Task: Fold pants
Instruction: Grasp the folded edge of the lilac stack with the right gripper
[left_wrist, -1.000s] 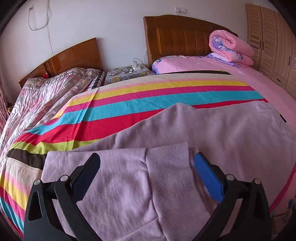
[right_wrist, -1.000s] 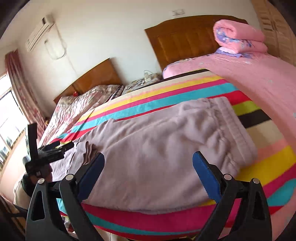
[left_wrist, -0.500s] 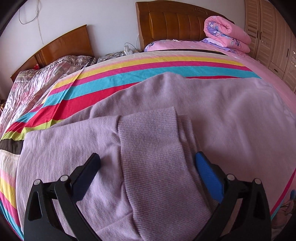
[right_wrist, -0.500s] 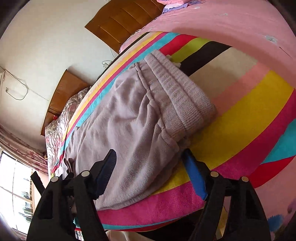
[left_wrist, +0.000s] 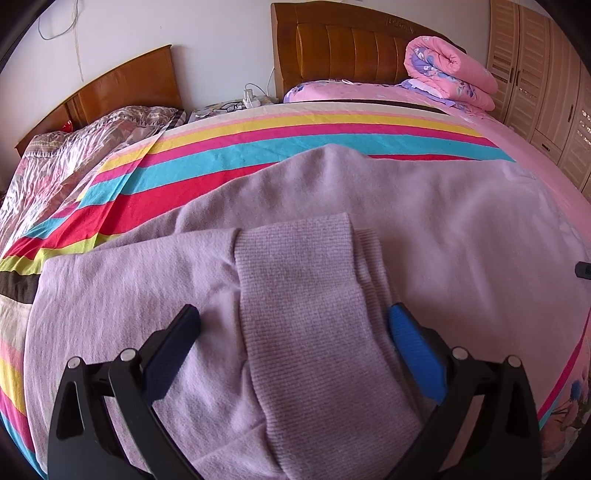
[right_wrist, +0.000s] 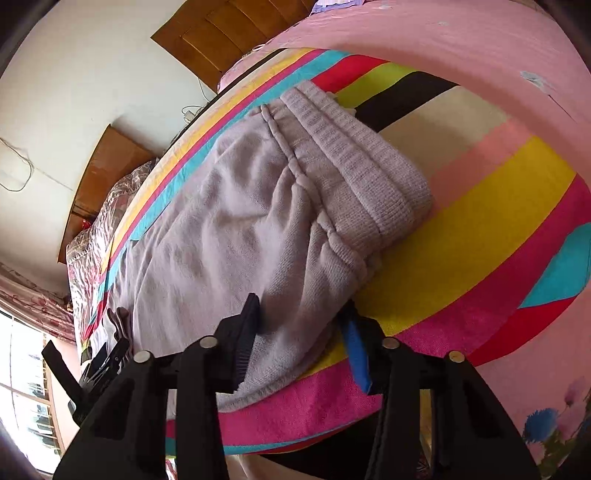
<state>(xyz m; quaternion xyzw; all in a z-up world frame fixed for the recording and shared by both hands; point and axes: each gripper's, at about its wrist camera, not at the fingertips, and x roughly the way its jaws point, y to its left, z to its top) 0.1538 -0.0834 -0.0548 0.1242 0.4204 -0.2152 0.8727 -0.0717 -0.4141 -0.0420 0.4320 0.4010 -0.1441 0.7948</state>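
At the bed's near edge, the pants were pinched by the just-closing right gripper; the left gripper was spread around the cuff, unclamped. Soft, limp fleece was judged best gripped at hems.

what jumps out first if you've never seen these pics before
The lilac pants spread over the bright striped bedsheet, ribbed cuffs lying between the open left gripper. Nearer the ribbed waistband, the right gripper has just been closing on the pants' near edge. A rolled pink quilt sits by the headboard.
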